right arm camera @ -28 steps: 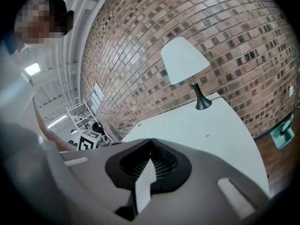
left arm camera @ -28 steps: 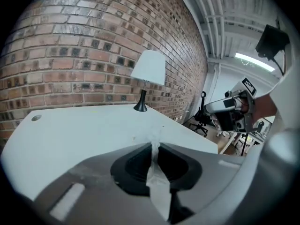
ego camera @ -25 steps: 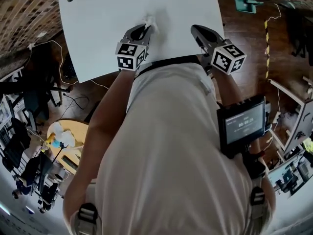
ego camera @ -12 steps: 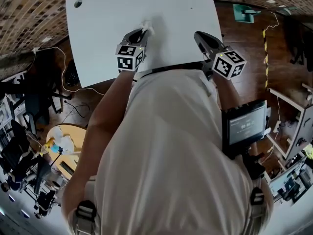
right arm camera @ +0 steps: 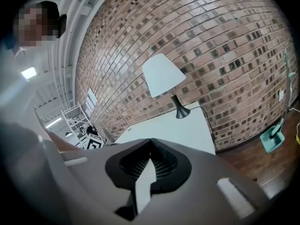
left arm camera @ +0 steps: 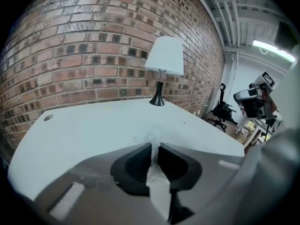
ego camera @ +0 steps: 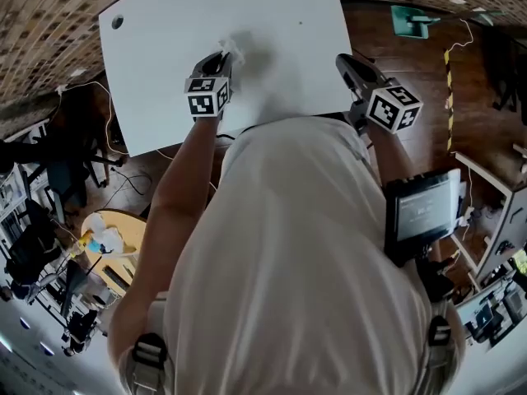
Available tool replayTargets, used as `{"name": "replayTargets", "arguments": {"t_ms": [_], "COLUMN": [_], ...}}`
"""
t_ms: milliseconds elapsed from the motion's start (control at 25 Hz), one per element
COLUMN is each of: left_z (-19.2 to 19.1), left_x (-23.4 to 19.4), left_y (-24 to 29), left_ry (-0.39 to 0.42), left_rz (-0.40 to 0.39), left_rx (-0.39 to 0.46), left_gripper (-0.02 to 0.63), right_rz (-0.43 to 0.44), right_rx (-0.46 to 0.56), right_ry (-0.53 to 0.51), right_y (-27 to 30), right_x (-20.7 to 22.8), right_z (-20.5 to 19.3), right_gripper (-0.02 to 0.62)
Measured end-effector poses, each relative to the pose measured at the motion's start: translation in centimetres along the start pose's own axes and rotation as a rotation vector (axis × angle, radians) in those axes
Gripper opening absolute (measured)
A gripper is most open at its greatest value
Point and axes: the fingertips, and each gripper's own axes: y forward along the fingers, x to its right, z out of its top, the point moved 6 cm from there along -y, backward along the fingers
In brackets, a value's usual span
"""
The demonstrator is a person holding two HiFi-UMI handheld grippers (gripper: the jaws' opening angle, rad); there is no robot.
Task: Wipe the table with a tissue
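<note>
Tissue on table, lamp beyond, perhaps chair

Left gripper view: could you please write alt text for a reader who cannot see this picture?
The left tool is shut on a white tissue, over a white table. At the table's far side stands a lamp with a white shade, in front of a brick wall.
</note>
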Motion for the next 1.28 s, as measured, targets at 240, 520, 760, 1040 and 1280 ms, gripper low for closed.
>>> {"name": "replayTargets", "arguments": {"t_ms": [240, 520, 760, 1040, 1280], "left_z": [1.0, 3.4, 2.9, 3.0, 3.0], "left_x": [-0.6, 0.0, 0.9, 1.9, 4.9], "left_y": [3.5, 7.7, 9.8, 9.8, 10.8], "left_ry": [-0.027, 0.045, 0.088, 0.089, 0.179], "left_rz": [0.092, 0.111, 0.153, 0.218, 0.141], "left_rx": [-0.074, -0.129, -0.215, -0.219, -0.228], "left_gripper": [0.048, 0.048, 0.048, 0.043, 0.041], "right_rz": [0.018, -0.03, -0.069, -0.086, -0.055], "right_rx": [-0.026, -0.003, 0.03, 0.041, 0.034], "right_ry": [0.037, 0.085, 0.131, 0.16, 0.144], "right_y": [-0.1, -3.3, -5.1, -5.9, -5.3], "right_x": [3.6, 7.2, 8.7, 9.2, 8.7], "right_z": [0.6, 1.2, 0.8, 0.5, 0.6], "right_gripper": [0.008, 0.008, 0.008, 0.008, 0.008]}}
